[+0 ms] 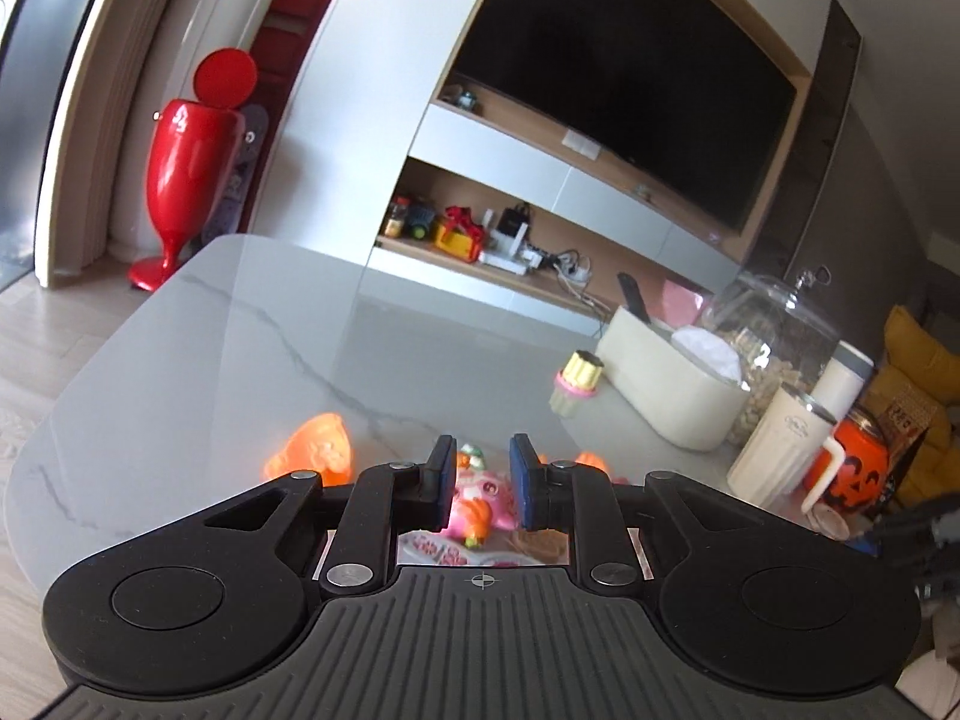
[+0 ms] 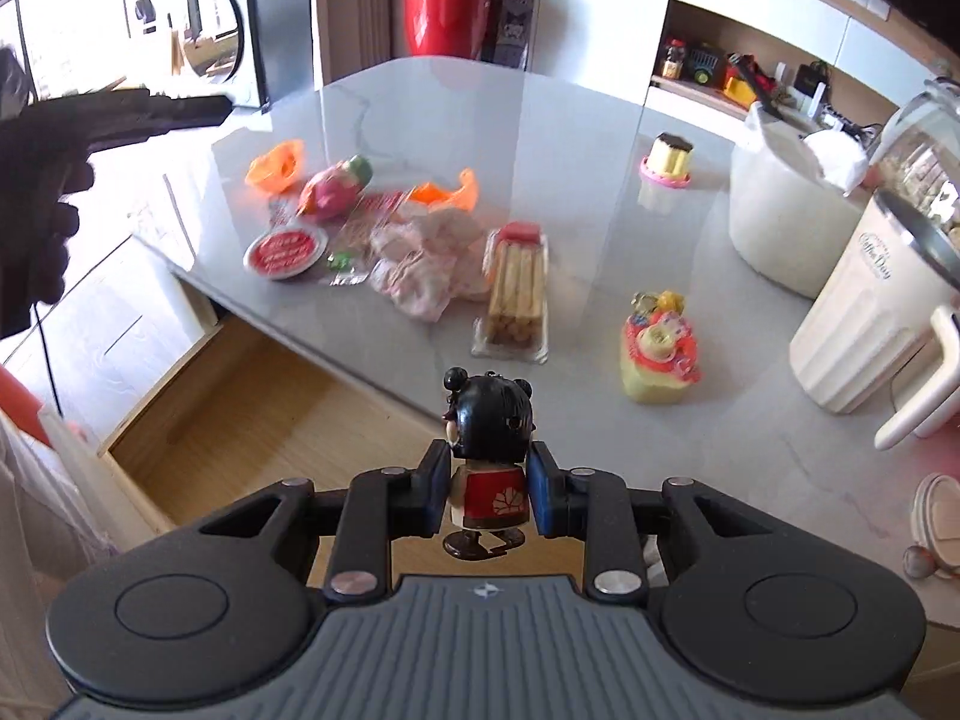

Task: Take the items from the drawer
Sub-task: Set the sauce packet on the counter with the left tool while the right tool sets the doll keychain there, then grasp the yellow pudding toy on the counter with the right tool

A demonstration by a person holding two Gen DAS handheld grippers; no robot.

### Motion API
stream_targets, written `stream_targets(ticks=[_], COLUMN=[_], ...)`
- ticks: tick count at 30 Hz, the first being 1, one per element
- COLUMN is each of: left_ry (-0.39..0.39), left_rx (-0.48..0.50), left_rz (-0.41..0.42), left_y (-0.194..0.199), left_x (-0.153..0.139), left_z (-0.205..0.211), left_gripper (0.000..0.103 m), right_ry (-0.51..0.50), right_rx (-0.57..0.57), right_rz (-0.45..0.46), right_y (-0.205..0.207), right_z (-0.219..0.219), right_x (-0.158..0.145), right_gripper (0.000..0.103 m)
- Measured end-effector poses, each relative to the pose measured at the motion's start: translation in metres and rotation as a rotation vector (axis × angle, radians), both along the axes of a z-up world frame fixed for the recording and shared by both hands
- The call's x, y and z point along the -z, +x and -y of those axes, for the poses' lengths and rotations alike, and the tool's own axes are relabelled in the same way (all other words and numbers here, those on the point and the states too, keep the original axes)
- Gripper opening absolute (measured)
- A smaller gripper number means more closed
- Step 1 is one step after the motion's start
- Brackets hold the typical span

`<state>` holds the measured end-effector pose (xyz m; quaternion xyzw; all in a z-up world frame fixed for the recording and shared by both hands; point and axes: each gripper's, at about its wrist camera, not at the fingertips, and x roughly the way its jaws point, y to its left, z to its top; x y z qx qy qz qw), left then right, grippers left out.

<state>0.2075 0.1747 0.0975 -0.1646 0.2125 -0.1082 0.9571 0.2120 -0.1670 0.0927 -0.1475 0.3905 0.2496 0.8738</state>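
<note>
Right gripper clamps a little black-haired doll figure by its red body, upright above the open wooden drawer and the marble table's edge. Left gripper hangs narrowly parted, nothing pinched, over the pink toy. Farther off: wafer pack, dragon fruit toy, pudding toy.

Black-haired doll — red dress, white flower.

Glossy marble-look tabletop, matt wooden drawer, glossy plastic doll
</note>
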Motion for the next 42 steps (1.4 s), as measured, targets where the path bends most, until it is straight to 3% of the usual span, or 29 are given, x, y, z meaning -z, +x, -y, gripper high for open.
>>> stream_targets(ticks=[5, 7, 8, 15, 18, 20, 23, 27, 30, 35, 40, 42], left_ry=[0.081, 0.113, 0.123, 0.205, 0.205, 0.184, 0.154, 0.115, 0.072, 0.055, 0.021, -0.023], left_rx=[-0.038, -0.055, -0.053, -0.008, -0.004, -0.014, -0.023, -0.012, 0.007, 0.005, -0.03, -0.044], left_rz=[-0.113, -0.117, -0.115, -0.15, -0.163, -0.162, -0.117, -0.045, -0.025, -0.029, -0.054, -0.077], left_y=[0.003, 0.001, 0.0, -0.001, 0.0, -0.001, -0.007, -0.008, -0.008, -0.011, -0.017, -0.017], left_x=[0.021, 0.021, 0.02, 0.029, 0.032, 0.03, 0.021, 0.005, 0.0, 0.004, 0.012, 0.016], left_z=[0.003, 0.002, 0.003, 0.013, 0.018, 0.02, 0.025, 0.03, 0.025, 0.008, -0.02, -0.03], left_gripper=[0.021, 0.021, 0.021, 0.021, 0.021, 0.021, 0.021, 0.021, 0.021, 0.021, 0.021, 0.021], right_ry=[0.028, 0.037, 0.04, 0.017, 0.007, 0.018, 0.064, 0.148, 0.193, 0.223, 0.027, 0.006], right_rx=[0.077, 0.108, 0.125, 0.095, 0.086, 0.095, 0.084, 0.117, 0.225, 0.464, 0.613, 0.638], right_rz=[0.146, 0.123, 0.092, -0.009, -0.036, -0.04, 0.002, 0.024, 0.007, -0.011, 0.107, 0.123], right_y=[0.037, 0.051, 0.055, 0.028, 0.017, 0.015, 0.024, 0.087, 0.157, 0.271, 0.332, 0.347], right_z=[-0.005, -0.006, -0.006, -0.003, -0.001, 0.001, -0.003, -0.023, -0.039, -0.059, -0.091, -0.096], right_x=[-0.012, -0.004, 0.003, 0.042, 0.053, 0.05, 0.019, -0.034, -0.046, -0.015, 0.028, 0.038], right_gripper=[0.027, 0.047, 0.05, 0.056, 0.056, 0.056, 0.056, 0.059, 0.065, 0.065, 0.064, 0.064])
